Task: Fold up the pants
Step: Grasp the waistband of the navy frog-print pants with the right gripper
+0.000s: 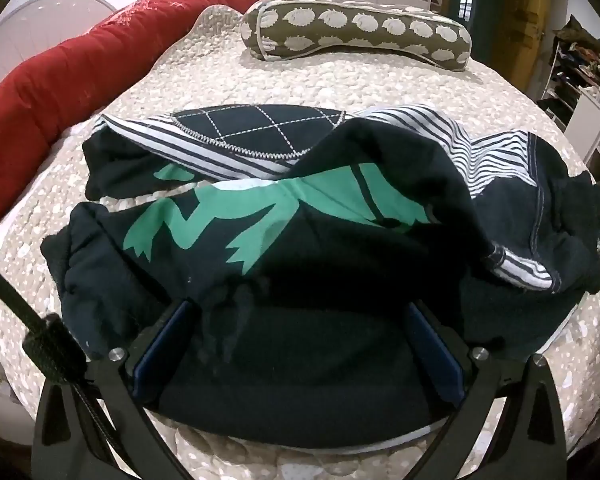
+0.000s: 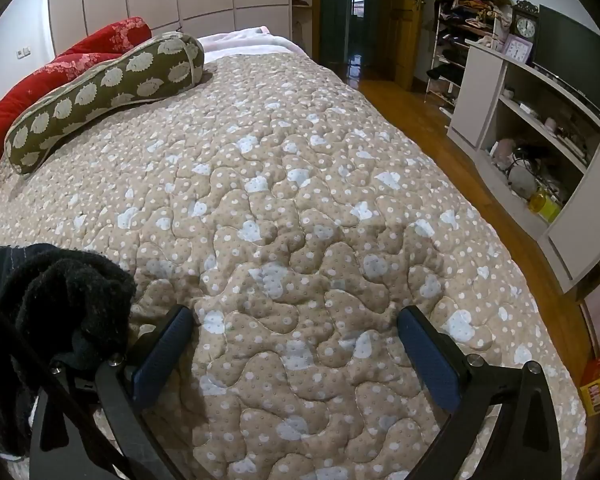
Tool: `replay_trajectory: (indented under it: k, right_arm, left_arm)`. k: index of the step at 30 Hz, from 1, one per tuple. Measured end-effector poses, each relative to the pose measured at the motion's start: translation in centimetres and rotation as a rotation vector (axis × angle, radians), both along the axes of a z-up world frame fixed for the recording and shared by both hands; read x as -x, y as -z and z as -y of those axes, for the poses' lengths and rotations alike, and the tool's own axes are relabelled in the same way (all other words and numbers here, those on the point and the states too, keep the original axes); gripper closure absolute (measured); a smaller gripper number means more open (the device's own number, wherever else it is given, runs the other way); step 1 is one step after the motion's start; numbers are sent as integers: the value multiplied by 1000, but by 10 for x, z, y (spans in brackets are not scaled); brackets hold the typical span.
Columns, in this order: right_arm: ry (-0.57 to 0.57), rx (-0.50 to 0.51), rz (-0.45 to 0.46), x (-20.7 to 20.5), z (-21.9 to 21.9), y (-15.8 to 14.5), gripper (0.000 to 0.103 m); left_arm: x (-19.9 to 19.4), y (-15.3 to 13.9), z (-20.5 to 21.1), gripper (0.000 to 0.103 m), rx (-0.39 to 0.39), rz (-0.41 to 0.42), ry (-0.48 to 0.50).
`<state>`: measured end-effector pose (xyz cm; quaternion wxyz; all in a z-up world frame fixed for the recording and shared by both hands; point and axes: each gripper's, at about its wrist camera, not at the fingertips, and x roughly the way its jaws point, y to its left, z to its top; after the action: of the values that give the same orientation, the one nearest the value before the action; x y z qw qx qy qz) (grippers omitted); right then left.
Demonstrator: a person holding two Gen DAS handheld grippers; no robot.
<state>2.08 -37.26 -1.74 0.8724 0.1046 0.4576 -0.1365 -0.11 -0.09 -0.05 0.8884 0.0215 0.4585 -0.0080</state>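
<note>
Dark navy pants (image 1: 340, 248) with a green frog print and striped lining lie crumpled on the quilted bedspread (image 1: 300, 80). My left gripper (image 1: 300, 312) is open, its blue pads on either side of a dark fold at the near edge of the pants. My right gripper (image 2: 296, 320) is open and empty over bare quilt (image 2: 300, 200). A dark bunch of the pants (image 2: 60, 292) lies just left of its left finger (image 2: 164, 344).
An olive bolster pillow with white hedgehog shapes (image 1: 356, 28) lies at the far side of the bed, also in the right wrist view (image 2: 100, 92). A red duvet (image 1: 60, 80) runs along the left. White shelves (image 2: 540, 140) and wooden floor (image 2: 440, 128) lie to the right.
</note>
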Motion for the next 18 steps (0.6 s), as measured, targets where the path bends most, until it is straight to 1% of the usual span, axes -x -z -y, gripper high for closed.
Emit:
replay_trajectory:
  k: [9,10,13,14,18]
  right_arm:
    - [0,-4,3,1,1,-4,0]
    - [0,-4,3,1,1,-4,0]
    - [0,-7,5,1,1,-4,0]
    - [1,-6,5,1,1,-4,0]
    - [-1,-8,-4,1,0,-3,0]
  left_arm:
    - [1,0,0,0,-2,-2,-4]
    - [4,2,3,0,-13,12,-1]
    - [7,2,6,0,-12,18,5]
    - [0,0,1,0,0,-2,7]
    - [1,-1,0,0,11,-11,24]
